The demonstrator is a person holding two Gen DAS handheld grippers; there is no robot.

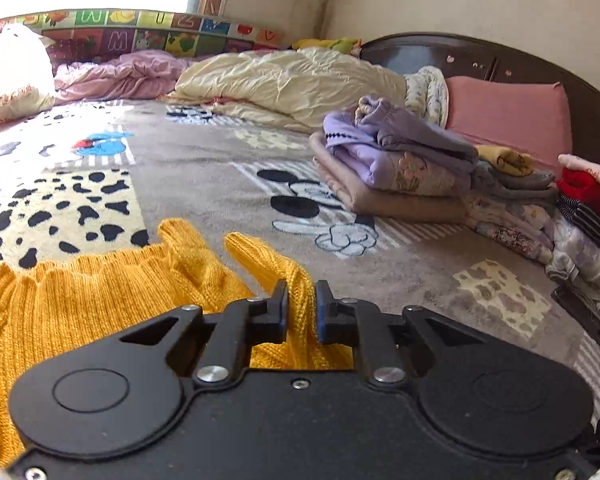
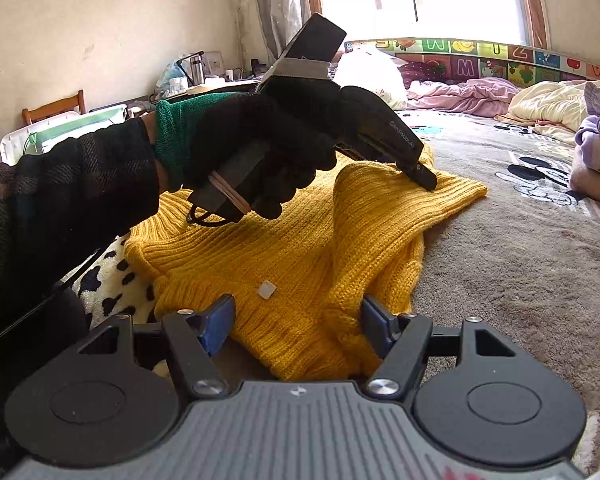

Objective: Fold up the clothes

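Bedroom scene: cartoon-print blanket (image 1: 204, 176) covering a bed, with a yellow knit sweater (image 2: 284, 248) lying on it.

Left gripper (image 1: 302, 300) pinches a fold of the sweater; right gripper (image 2: 298, 316) hovers at its near edge, jaws spread wide. Folded clothes (image 1: 396, 168) are stacked nearby.

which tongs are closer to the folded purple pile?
Left. The left tongs are shut on the far edge of the yellow sweater, on the side toward the purple pile. The right tongs sit open at the sweater's near edge, farther back.
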